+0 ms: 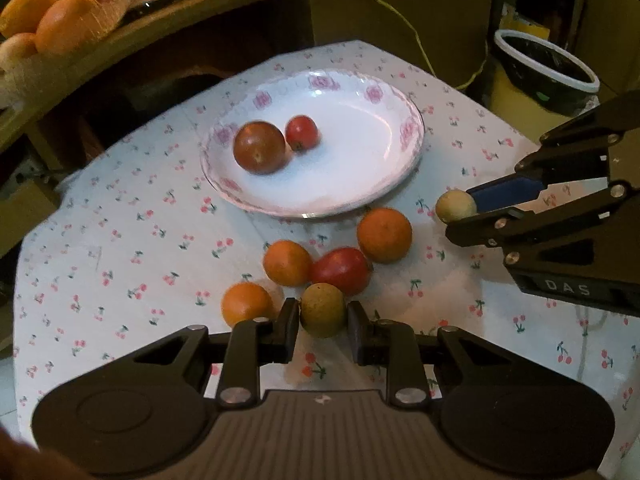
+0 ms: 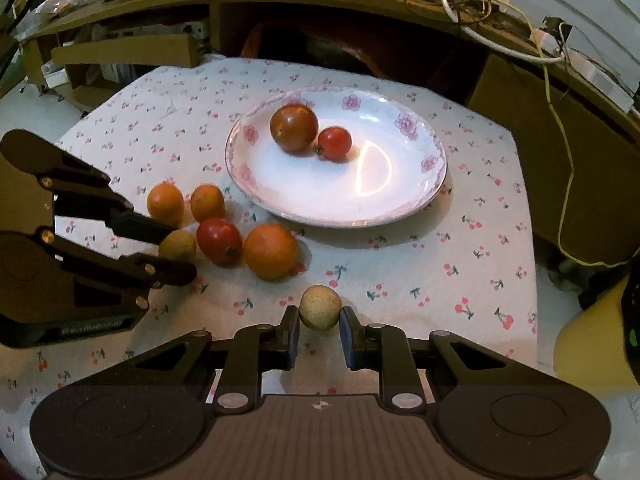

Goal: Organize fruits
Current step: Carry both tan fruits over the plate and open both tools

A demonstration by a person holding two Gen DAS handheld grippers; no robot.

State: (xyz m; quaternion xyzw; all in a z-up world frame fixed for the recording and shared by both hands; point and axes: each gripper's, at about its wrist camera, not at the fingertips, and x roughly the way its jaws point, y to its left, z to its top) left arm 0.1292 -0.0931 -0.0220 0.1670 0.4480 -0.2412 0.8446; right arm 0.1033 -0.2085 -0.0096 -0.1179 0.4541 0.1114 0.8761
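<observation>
Fruits lie on a cherry-print tablecloth (image 1: 120, 240) beside a white flowered plate (image 1: 360, 184), and two tomatoes, one dark (image 1: 259, 146) and one small red (image 1: 302, 132), already rest inside the plate. The step in hand seems to be picking up: the left gripper (image 1: 323, 316) pinches a greenish round fruit (image 1: 322, 309) between its pads, and the right gripper (image 2: 319, 320) pinches a pale beige fruit (image 2: 320, 306) in the same way. Both fruits appear to touch the cloth, not yet lifted. Next, each gripper probably needs to rise and carry its fruit over the plate rim, then release gently so that nothing rolls out. Three oranges and a red tomato (image 1: 341, 270) wait in a tight cluster just behind the greenish fruit; they are small, round and smooth, so they may roll if bumped.
</observation>
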